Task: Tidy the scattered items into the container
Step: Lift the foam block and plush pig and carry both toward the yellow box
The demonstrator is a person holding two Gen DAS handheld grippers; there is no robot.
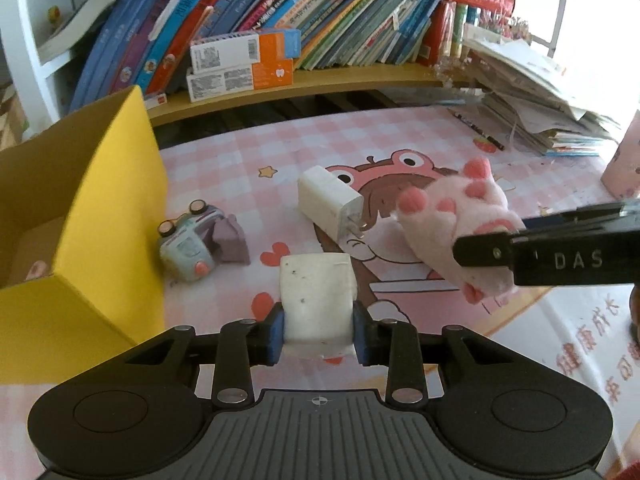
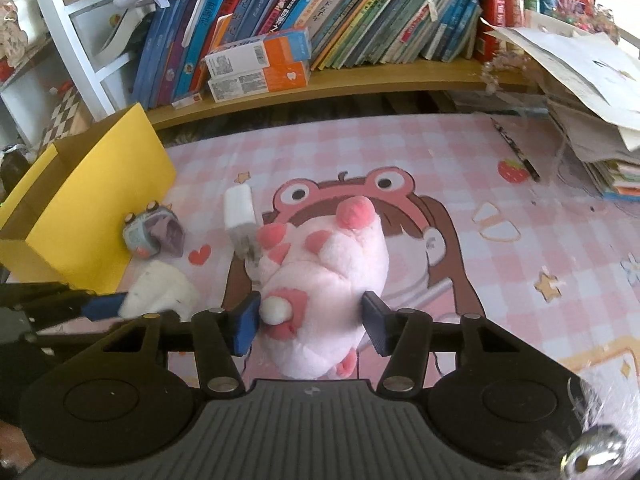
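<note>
My left gripper [image 1: 319,330] is shut on a white speckled sponge block [image 1: 316,300], held just above the pink mat; it also shows in the right wrist view [image 2: 160,292]. My right gripper [image 2: 312,320] is shut on a pink plush paw [image 2: 324,280], which shows at the right of the left wrist view [image 1: 460,220]. A white charger [image 1: 330,200] and a small toy car [image 1: 188,240] with a purple block [image 1: 230,240] lie on the mat. The yellow cardboard box [image 1: 92,216] stands open at the left, beside the toy car.
A bookshelf [image 1: 320,76] with leaning books and stacked orange-and-white cartons [image 1: 240,64] runs along the back. A pile of papers and books [image 1: 540,92] sits at the right, with a pen [image 1: 480,130] nearby. A pink container edge [image 1: 624,160] shows far right.
</note>
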